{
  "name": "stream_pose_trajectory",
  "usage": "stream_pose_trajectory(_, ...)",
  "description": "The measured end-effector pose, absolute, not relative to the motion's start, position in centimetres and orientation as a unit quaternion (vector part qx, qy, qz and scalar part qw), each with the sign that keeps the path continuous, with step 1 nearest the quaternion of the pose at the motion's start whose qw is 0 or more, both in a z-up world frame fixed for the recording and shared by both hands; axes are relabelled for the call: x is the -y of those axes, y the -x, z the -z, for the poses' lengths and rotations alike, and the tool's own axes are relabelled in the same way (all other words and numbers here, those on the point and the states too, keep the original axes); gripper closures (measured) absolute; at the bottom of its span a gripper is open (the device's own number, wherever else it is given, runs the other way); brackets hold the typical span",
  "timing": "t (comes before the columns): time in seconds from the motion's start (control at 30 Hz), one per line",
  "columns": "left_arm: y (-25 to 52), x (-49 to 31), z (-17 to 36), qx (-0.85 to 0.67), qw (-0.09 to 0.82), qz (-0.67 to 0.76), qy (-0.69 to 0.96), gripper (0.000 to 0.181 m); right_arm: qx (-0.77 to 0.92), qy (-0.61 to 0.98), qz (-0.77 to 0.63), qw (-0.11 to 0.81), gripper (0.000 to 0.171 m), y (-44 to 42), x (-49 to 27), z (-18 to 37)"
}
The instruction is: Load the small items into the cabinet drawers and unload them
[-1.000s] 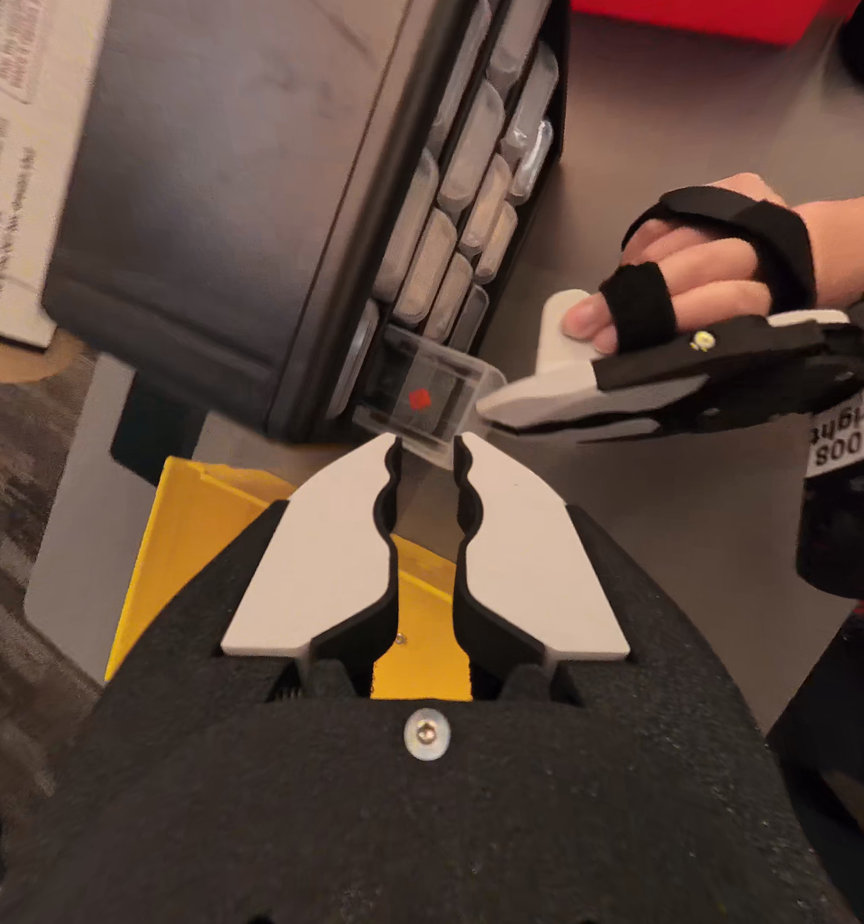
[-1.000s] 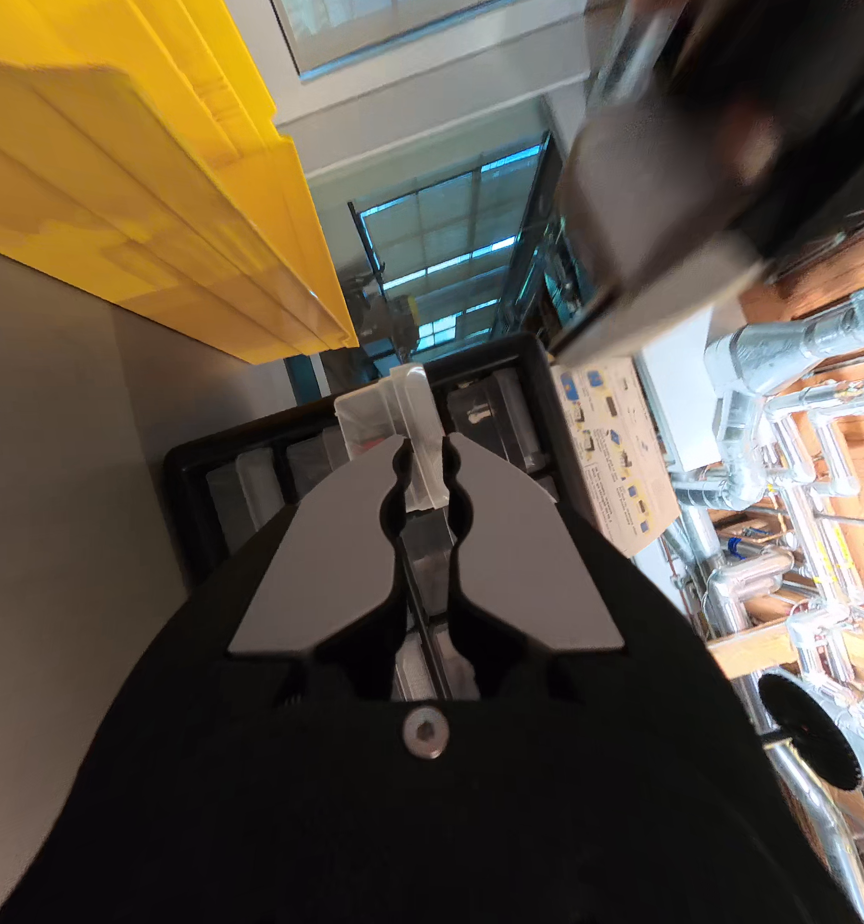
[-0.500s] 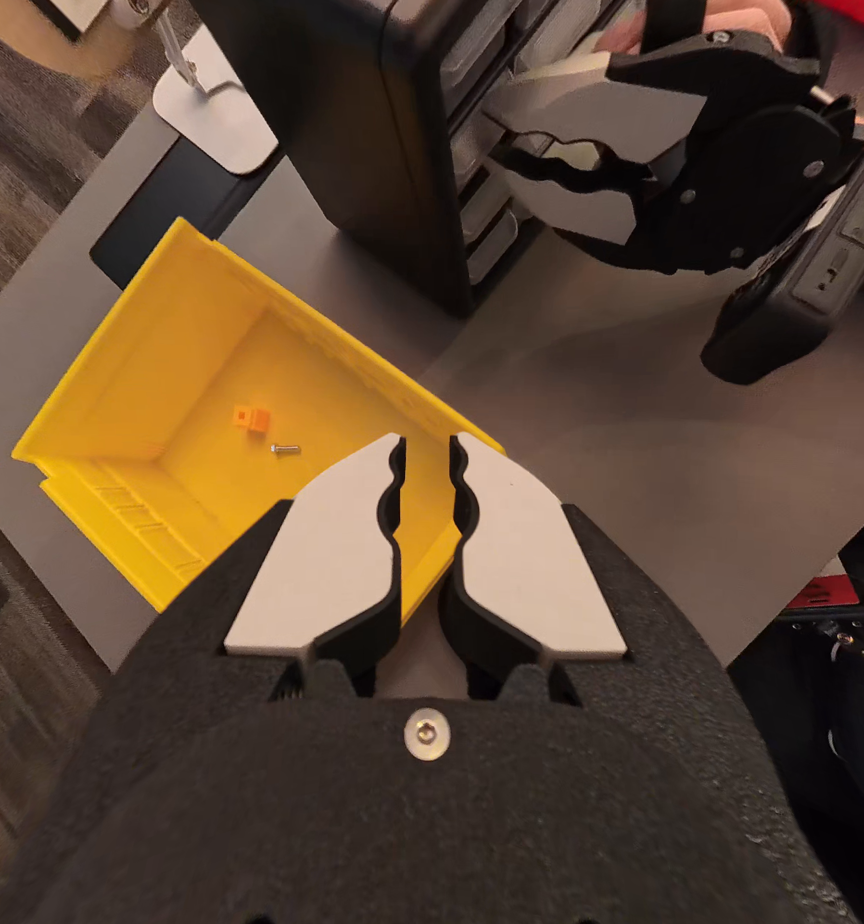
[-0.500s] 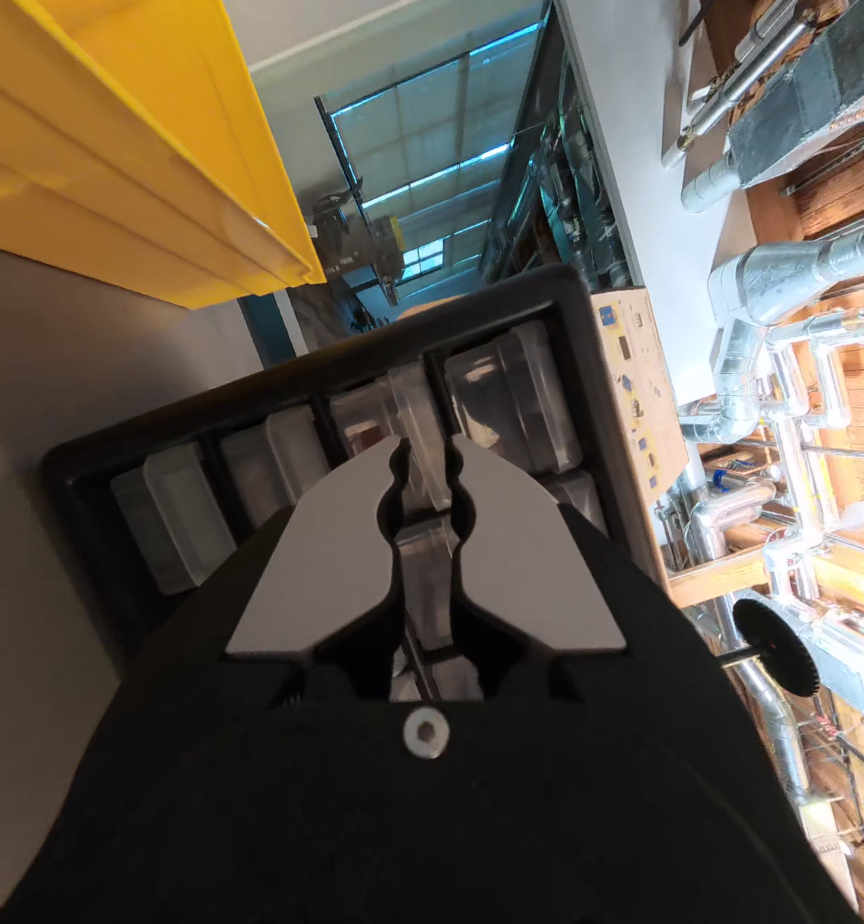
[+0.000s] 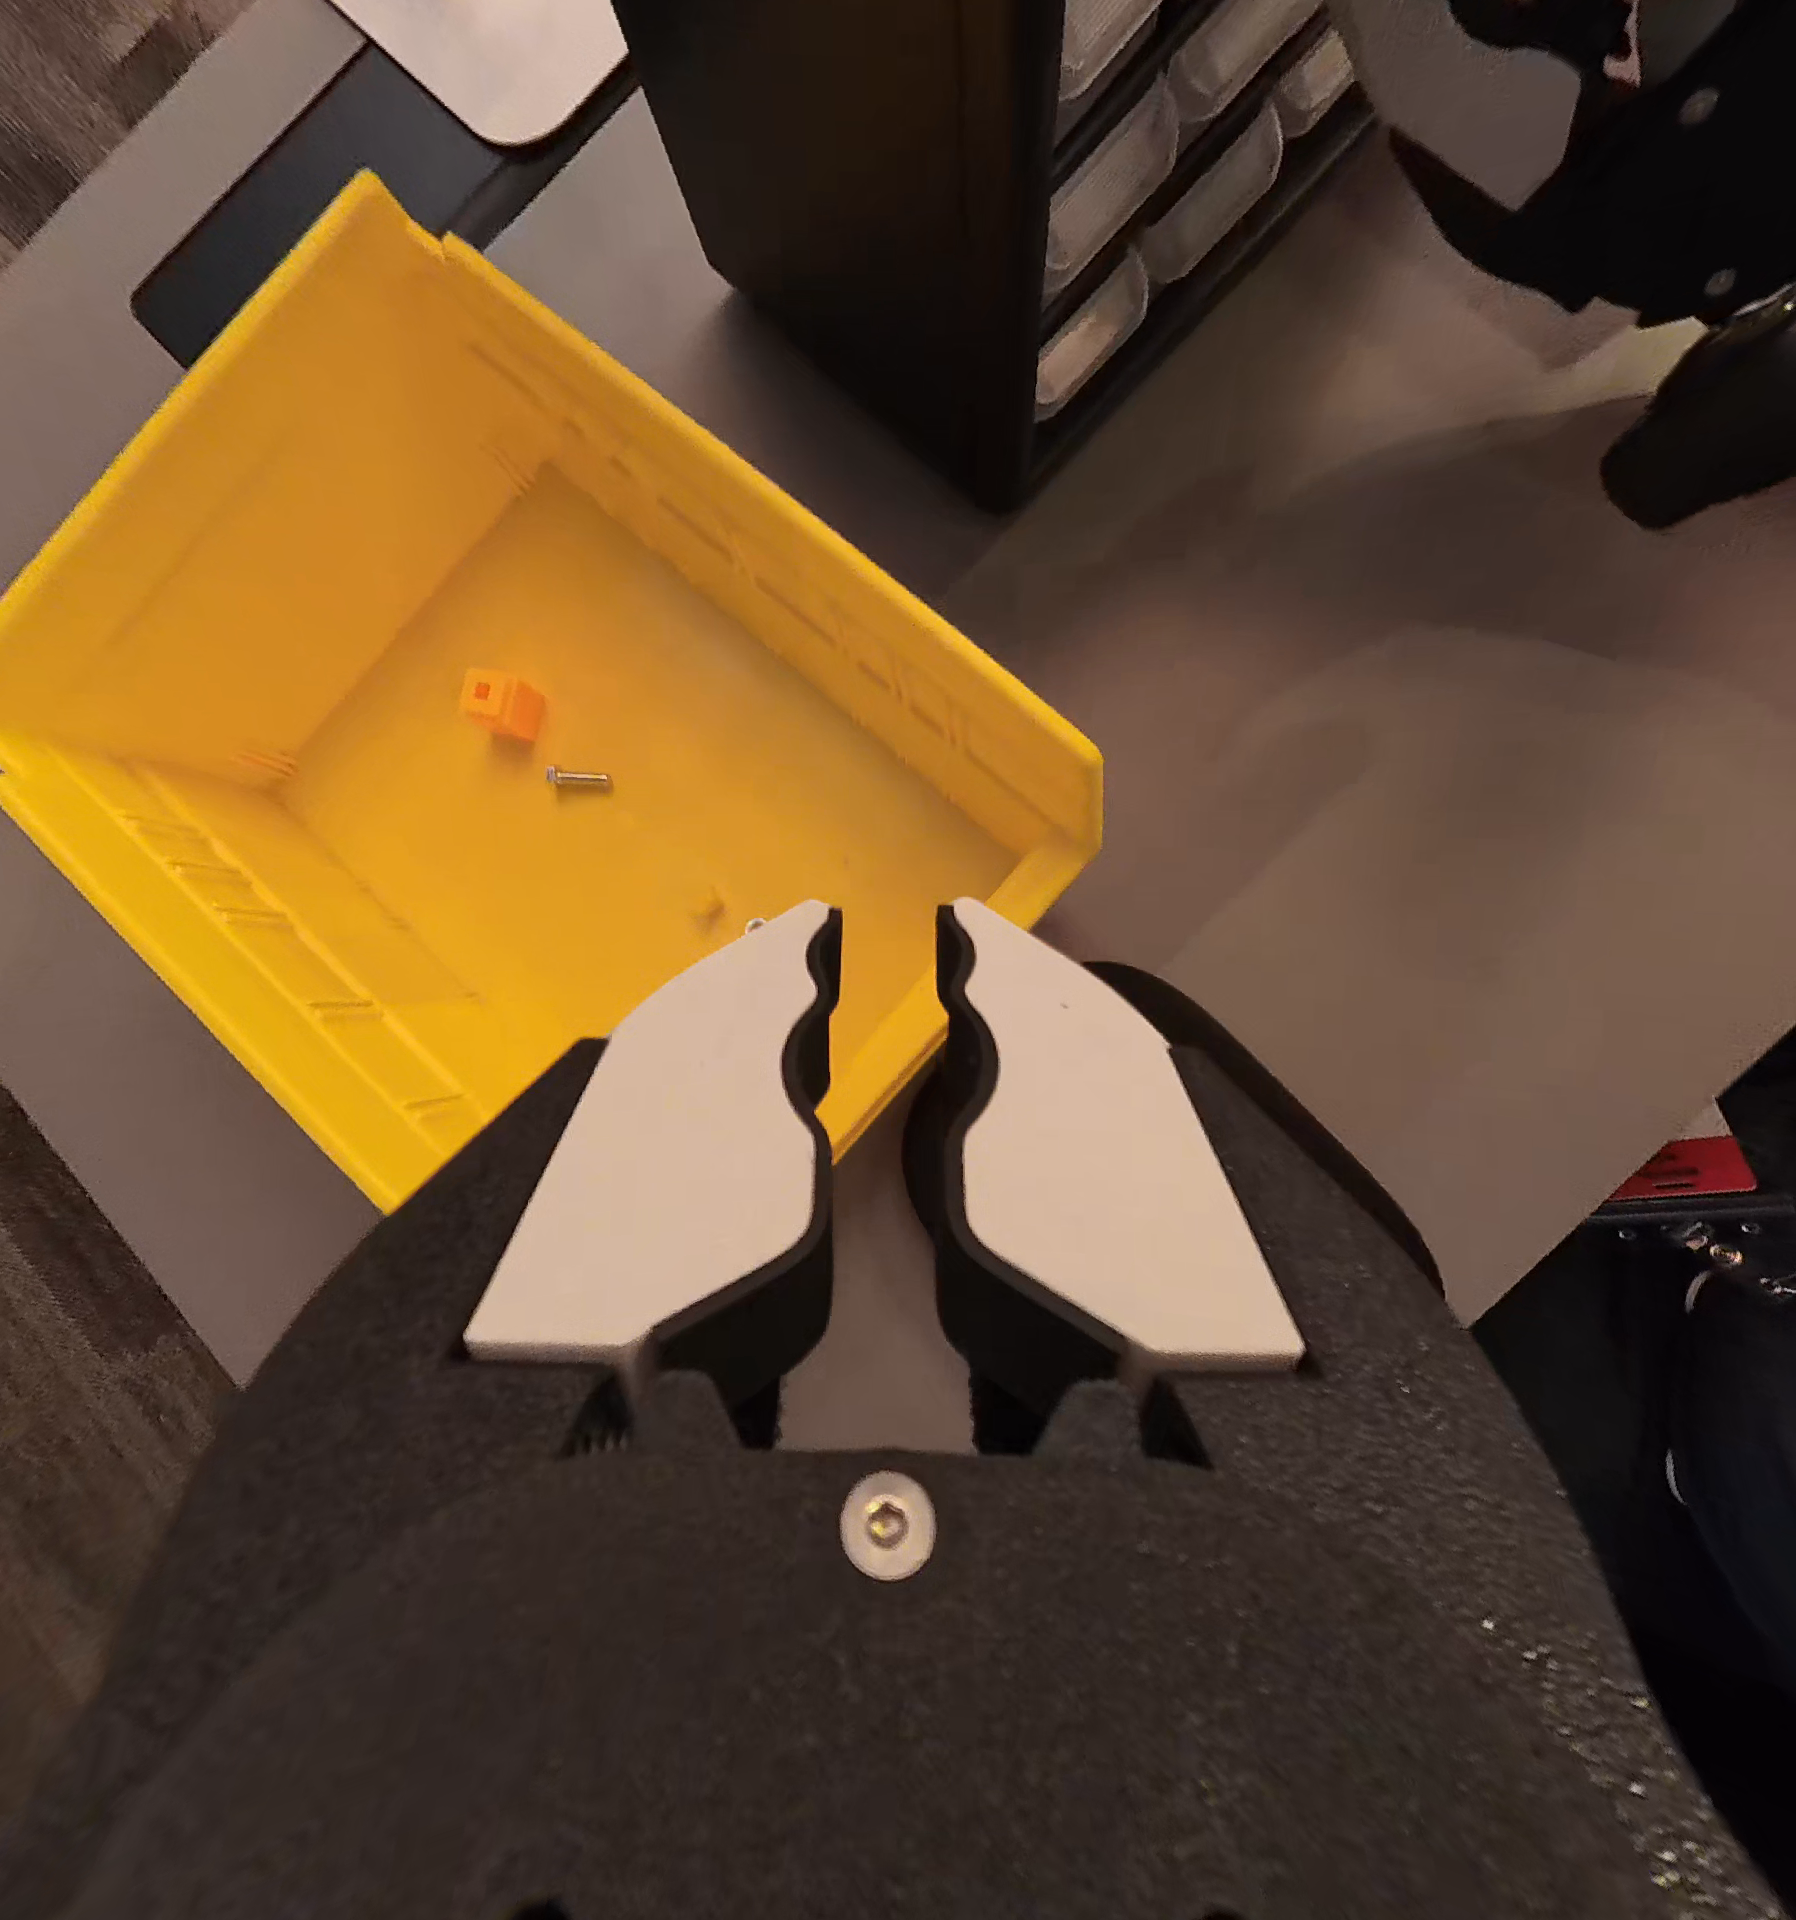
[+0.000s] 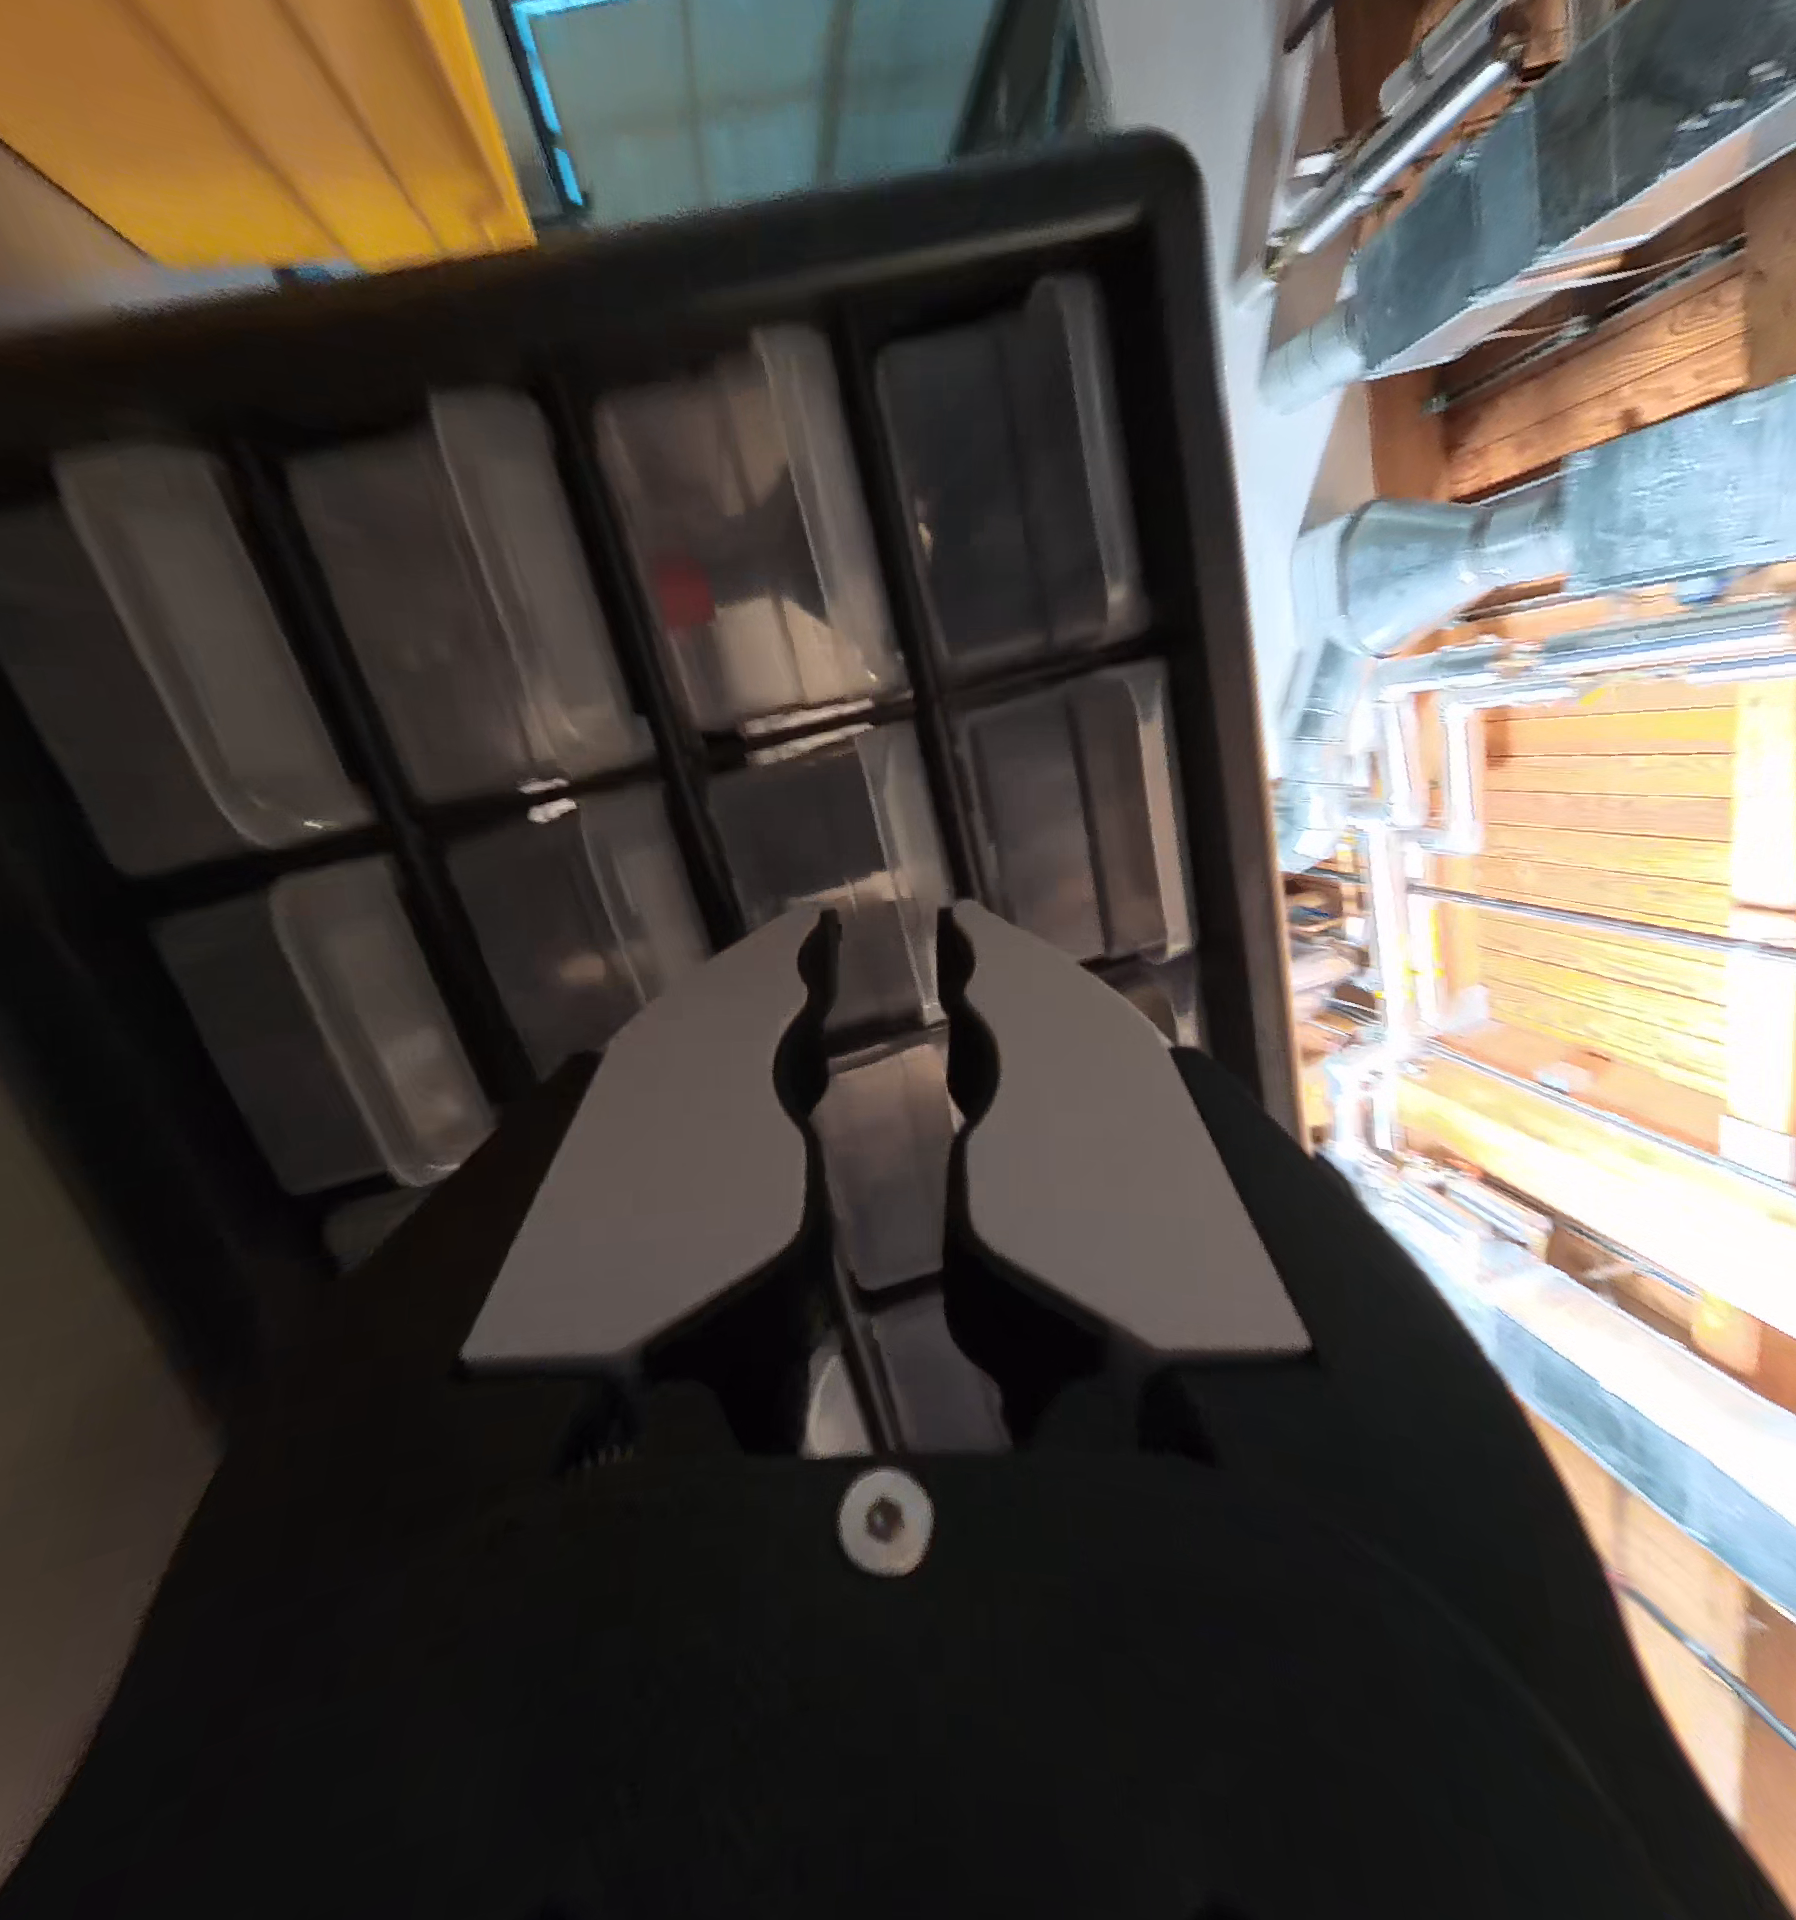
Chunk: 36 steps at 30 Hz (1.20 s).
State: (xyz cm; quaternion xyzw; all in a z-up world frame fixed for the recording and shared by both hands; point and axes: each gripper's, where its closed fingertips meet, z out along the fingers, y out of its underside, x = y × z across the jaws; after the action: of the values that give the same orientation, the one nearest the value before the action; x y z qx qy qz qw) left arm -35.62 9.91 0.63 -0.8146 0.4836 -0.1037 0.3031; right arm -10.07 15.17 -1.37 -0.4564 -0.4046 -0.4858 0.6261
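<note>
Since a second ago: drawer pushed shut, both grippers backed off | left gripper [image 5: 887, 920] – fingers slightly spread, empty, over yellow bin [image 5: 250, 436] | bin holds orange cube [image 5: 502, 707] and screw [image 5: 579, 778] | right gripper [image 6: 881, 925] – slightly spread, empty, facing cabinet [image 6: 1174, 416] | red item [image 6: 682, 601] inside closed drawer [image 6: 748, 540] | next, likely: pick another bin item.

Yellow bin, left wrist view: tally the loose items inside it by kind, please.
In the yellow bin:
orange cube: 1
silver screw: 1
Total: 2. A small glint by the left gripper fingertip is too hidden to count.
</note>
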Motion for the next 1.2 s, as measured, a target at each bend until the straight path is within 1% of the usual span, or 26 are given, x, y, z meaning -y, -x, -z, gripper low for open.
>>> stream_pose_trajectory(0.17, 36.3, -9.6, 0.0, -0.48, 0.292, 0.102, 0.821, 0.165, 0.404, 0.426, 0.511, 0.628, 0.157, 9.9, -15.5, 0.8)
stream_pose_trajectory(0.2, 36.4, -9.7, 0.1, -0.48, 0.291, 0.102, 0.821, 0.165, 0.401, 0.418, 0.515, 0.632, 0.163, 9.9, -15.3, 0.6)
stream_pose_trajectory(0.47, 37.7, -11.2, 1.5, -0.453, 0.29, 0.092, 0.838, 0.166, 0.407, 0.411, 0.51, 0.637, 0.163, 10.3, -12.9, 0.5)
stream_pose_trajectory(0.63, 39.4, -13.9, 4.4, -0.423, 0.262, 0.053, 0.866, 0.165, 0.42, 0.395, 0.507, 0.64, 0.164, 11.3, -10.2, 0.6)
stream_pose_trajectory(0.9, 38.6, -17.2, 11.4, -0.375, 0.162, 0.036, 0.912, 0.16, 0.415, 0.405, 0.501, 0.642, 0.163, 11.2, -9.7, 0.4)
stream_pose_trajectory(1.07, 38.4, -18.6, 12.8, -0.356, 0.154, 0.02, 0.922, 0.162, 0.42, 0.404, 0.495, 0.644, 0.163, 11.3, -9.4, 0.4)
stream_pose_trajectory(1.2, 38.4, -18.6, 13.7, -0.343, 0.126, 0.028, 0.93, 0.158, 0.422, 0.406, 0.492, 0.644, 0.163, 11.3, -9.3, 0.4)
